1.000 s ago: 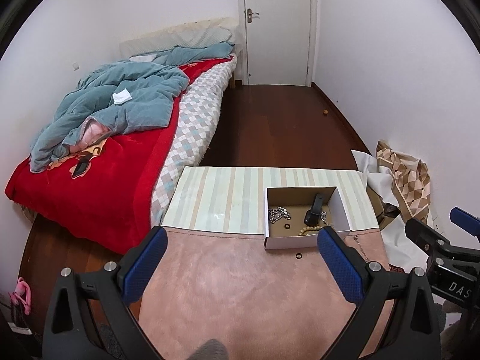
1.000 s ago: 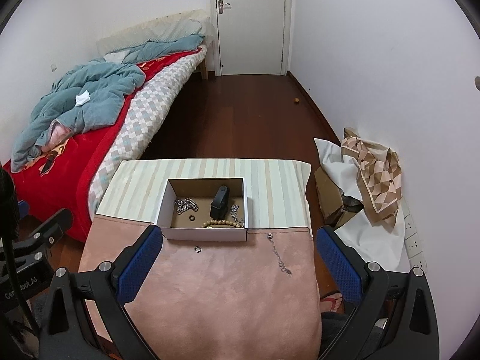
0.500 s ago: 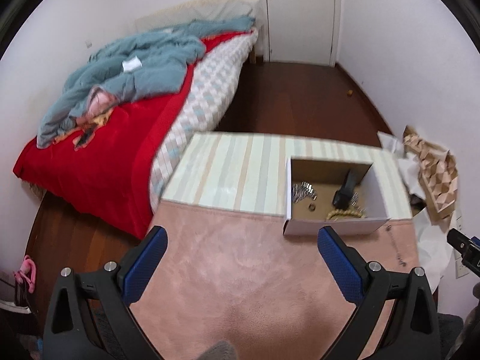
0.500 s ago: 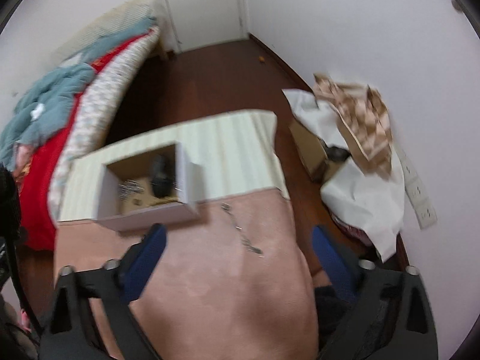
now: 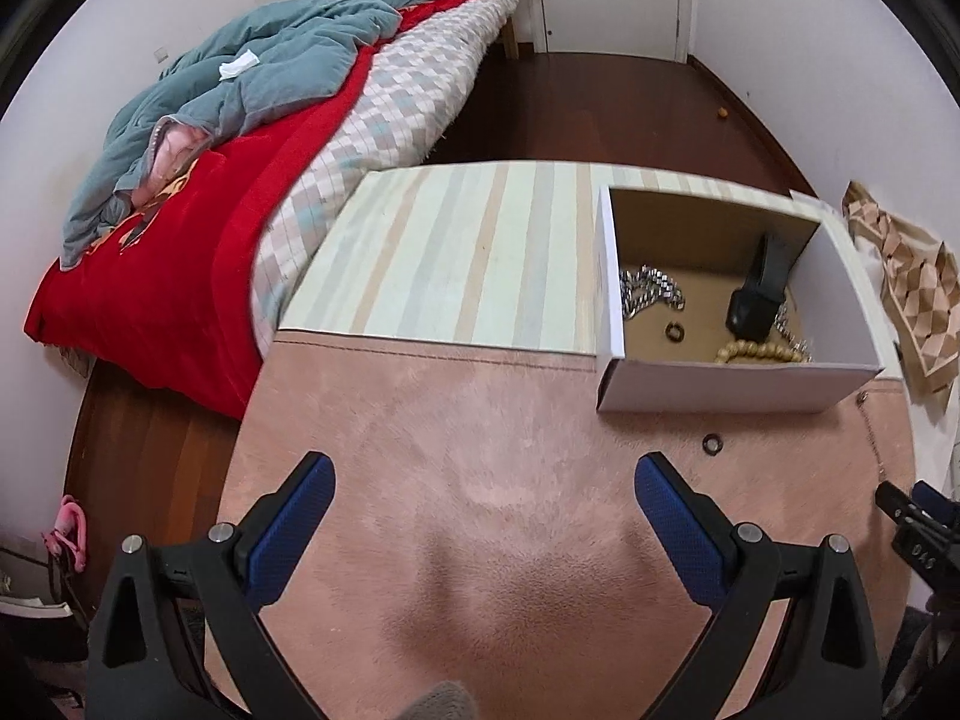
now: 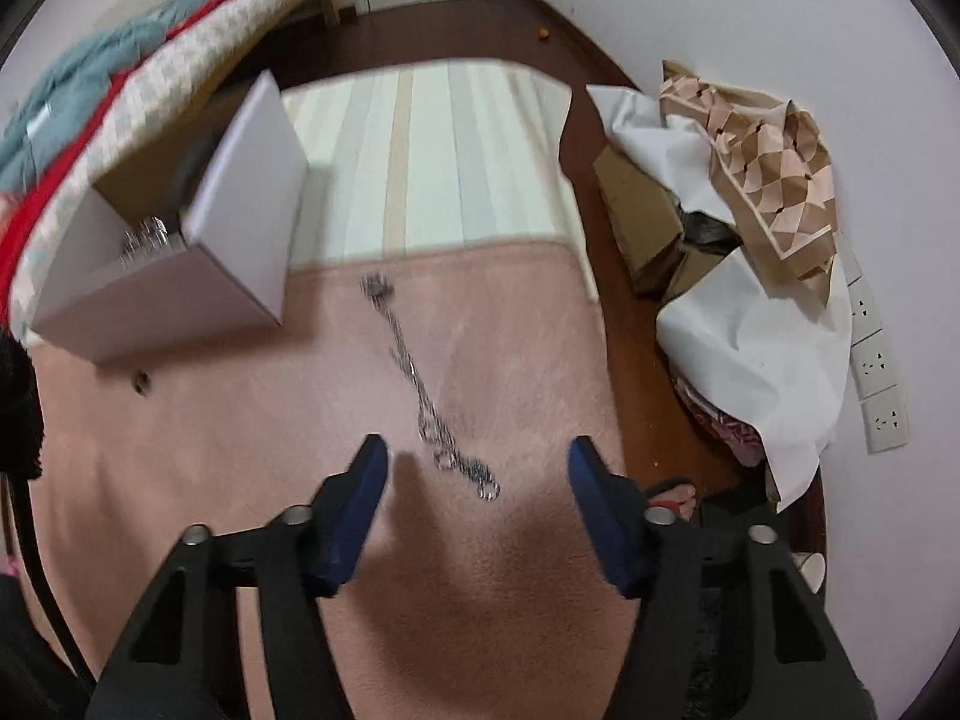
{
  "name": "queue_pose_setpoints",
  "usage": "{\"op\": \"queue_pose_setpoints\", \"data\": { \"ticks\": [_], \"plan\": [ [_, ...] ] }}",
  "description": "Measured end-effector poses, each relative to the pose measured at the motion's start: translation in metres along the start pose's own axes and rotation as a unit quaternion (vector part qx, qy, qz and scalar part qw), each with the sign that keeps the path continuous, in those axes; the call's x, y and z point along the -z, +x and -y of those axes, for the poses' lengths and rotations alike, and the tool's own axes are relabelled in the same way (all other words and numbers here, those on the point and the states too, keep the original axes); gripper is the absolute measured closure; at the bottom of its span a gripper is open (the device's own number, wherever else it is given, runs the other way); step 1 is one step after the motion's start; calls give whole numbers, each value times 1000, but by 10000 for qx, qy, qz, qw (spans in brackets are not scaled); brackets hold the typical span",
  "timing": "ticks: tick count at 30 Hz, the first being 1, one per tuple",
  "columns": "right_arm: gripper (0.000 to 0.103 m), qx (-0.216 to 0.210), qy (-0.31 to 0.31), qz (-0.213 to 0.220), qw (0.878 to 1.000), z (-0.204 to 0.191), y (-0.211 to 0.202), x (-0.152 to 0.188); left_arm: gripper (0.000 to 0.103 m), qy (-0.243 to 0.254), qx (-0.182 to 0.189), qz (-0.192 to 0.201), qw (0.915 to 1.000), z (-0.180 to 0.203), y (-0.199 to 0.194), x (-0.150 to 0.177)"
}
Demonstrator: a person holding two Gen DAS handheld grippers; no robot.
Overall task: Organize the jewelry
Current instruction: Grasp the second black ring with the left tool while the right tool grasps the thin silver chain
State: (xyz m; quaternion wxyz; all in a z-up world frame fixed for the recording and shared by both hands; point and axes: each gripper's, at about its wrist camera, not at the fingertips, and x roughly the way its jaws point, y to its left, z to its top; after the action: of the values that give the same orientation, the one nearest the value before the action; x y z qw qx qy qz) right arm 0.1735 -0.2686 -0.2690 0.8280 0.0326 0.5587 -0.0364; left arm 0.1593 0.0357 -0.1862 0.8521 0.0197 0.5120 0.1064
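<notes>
A white cardboard box (image 5: 732,385) stands on the pink cloth (image 5: 480,480) and holds a silver chain (image 5: 648,294), a black watch (image 5: 759,294), a wooden bead bracelet (image 5: 759,353) and a dark ring (image 5: 674,333). Another dark ring (image 5: 712,444) lies on the cloth in front of the box. A thin silver chain (image 6: 420,384) lies stretched on the cloth. My right gripper (image 6: 477,456) is open, low over the chain's near end. My left gripper (image 5: 480,474) is open and empty above bare cloth. The box (image 6: 240,228) and loose ring (image 6: 142,383) also show in the right wrist view.
A striped cloth (image 5: 468,252) covers the table's far half. A bed with a red blanket (image 5: 180,252) stands to the left. Crumpled paper and cardboard (image 6: 738,210) lie on the floor right of the table, by wall sockets (image 6: 876,360).
Both grippers have tilted down and come closer to the table. The right gripper has swung right and down over the thin chain. Both stay open.
</notes>
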Motion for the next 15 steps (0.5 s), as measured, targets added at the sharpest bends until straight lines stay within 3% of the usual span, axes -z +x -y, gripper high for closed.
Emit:
{"op": "queue_pose_setpoints", "data": {
  "ticks": [1, 2, 3, 8, 15],
  "plan": [
    [56, 36, -50, 89, 9999, -2, 3, 3, 1, 21, -3, -21, 10000, 1, 3, 1],
    [69, 6, -147, 225, 9996, -5, 3, 6, 1, 34, 8, -49, 10000, 3, 6, 3],
    [96, -1, -207, 279, 9994, -8, 3, 8, 1, 40, 11, -65, 10000, 3, 8, 3],
    [99, -129, -250, 485, 9984, -12, -5, 14, 1, 102, 118, -181, 9997, 12, 20, 4],
    [99, -702, 218, 1137, 9908, 0, -68, 5, 1, 144, 472, -254, 9985, 25, 28, 4]
  ]
}}
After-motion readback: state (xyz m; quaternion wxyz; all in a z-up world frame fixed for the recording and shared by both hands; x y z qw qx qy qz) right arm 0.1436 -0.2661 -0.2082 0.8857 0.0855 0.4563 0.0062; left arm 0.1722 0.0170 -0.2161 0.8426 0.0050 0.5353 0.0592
